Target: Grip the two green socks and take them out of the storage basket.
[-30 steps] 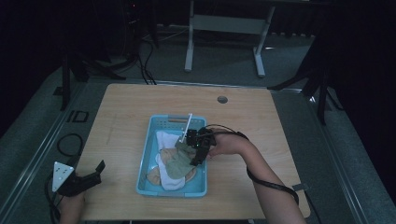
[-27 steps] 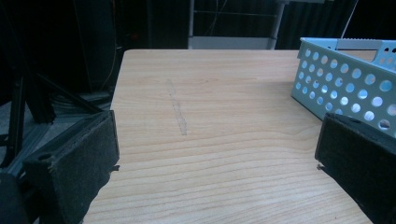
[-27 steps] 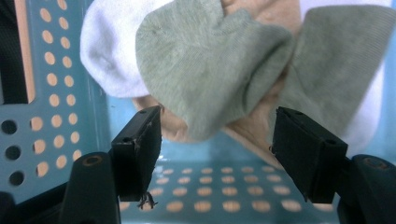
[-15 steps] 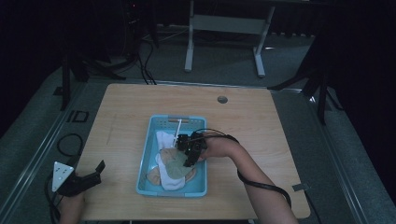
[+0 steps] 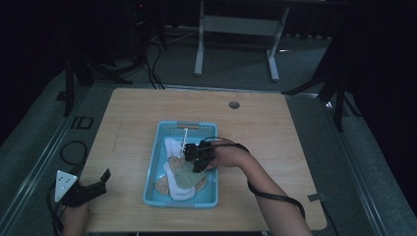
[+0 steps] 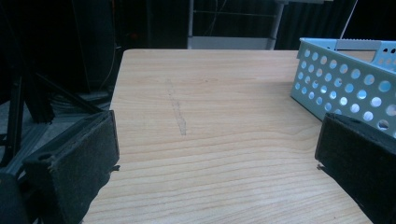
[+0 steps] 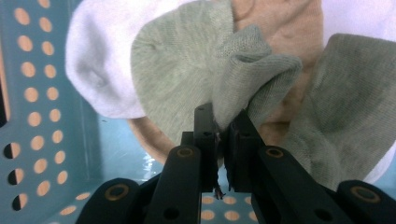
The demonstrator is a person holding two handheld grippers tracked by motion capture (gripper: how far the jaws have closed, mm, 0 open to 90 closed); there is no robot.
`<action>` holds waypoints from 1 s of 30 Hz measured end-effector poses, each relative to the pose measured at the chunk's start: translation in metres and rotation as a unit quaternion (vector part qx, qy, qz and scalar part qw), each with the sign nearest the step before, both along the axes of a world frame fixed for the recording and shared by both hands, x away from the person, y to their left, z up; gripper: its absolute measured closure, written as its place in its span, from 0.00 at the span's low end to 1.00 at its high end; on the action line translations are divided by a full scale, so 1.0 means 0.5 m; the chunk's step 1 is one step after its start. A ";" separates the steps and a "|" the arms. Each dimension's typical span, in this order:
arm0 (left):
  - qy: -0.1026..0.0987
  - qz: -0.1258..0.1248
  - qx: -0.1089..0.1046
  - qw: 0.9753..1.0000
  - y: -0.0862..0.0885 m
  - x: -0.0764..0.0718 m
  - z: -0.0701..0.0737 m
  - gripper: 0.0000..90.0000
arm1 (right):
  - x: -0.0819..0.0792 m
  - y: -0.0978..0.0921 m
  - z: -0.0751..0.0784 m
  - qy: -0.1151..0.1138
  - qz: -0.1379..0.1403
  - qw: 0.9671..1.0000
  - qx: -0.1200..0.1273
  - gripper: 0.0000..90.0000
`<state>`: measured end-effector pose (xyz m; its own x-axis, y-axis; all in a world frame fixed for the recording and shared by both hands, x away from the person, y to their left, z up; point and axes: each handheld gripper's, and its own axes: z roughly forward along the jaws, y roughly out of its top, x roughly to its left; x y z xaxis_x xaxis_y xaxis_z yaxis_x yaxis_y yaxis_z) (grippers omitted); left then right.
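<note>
A light blue perforated basket [image 5: 157, 147] stands mid-table and holds several socks: white [image 5: 173, 147], tan [image 5: 162, 185] and grey-green [image 5: 184, 177]. My right gripper [image 5: 196, 160] is down inside the basket. In the right gripper view its jaws are shut on a fold of the grey-green sock [image 7: 243, 74], which lies over a tan sock [image 7: 280, 28] and a white sock [image 7: 93, 70]. My left gripper [image 5: 93, 187] rests at the table's front left corner, open, with bare wood between its pads [image 6: 79, 163]. The basket's wall [image 6: 345, 88] stands off to the right of that gripper.
A small round grommet [image 5: 234, 104] sits near the table's far edge. A white desk frame [image 5: 236, 24] and cables stand on the floor beyond the table. Bare wood [image 6: 210, 116] stretches left of the basket.
My right gripper has moved leftward and toward the near side within the basket and dipped onto the grey-green sock. The left gripper has stayed put.
</note>
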<state>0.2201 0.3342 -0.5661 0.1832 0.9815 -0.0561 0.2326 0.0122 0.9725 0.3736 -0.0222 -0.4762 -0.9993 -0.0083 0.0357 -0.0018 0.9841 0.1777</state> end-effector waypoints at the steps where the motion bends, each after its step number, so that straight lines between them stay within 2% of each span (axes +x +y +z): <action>1: 0.000 0.000 0.000 1.000 0.000 0.000 0.000 0.00 | 0.000 0.000 0.000 0.000 0.000 1.000 0.000 0.94; 8: 0.000 0.000 0.001 1.000 0.000 0.000 0.000 0.00 | -0.011 -0.001 0.018 -0.003 0.008 1.000 0.012 0.95; 10: 0.001 0.000 0.001 1.000 0.000 0.000 0.000 0.00 | -0.014 -0.003 0.034 -0.006 0.009 1.000 0.025 0.95; 20: 0.001 0.000 0.001 1.000 0.000 0.000 0.000 0.00 | -0.020 -0.017 0.082 -0.015 0.010 0.999 0.046 0.95; 30: 0.001 0.001 0.001 1.000 0.000 0.001 0.000 0.00 | -0.019 -0.062 0.155 -0.038 -0.005 0.997 0.066 0.95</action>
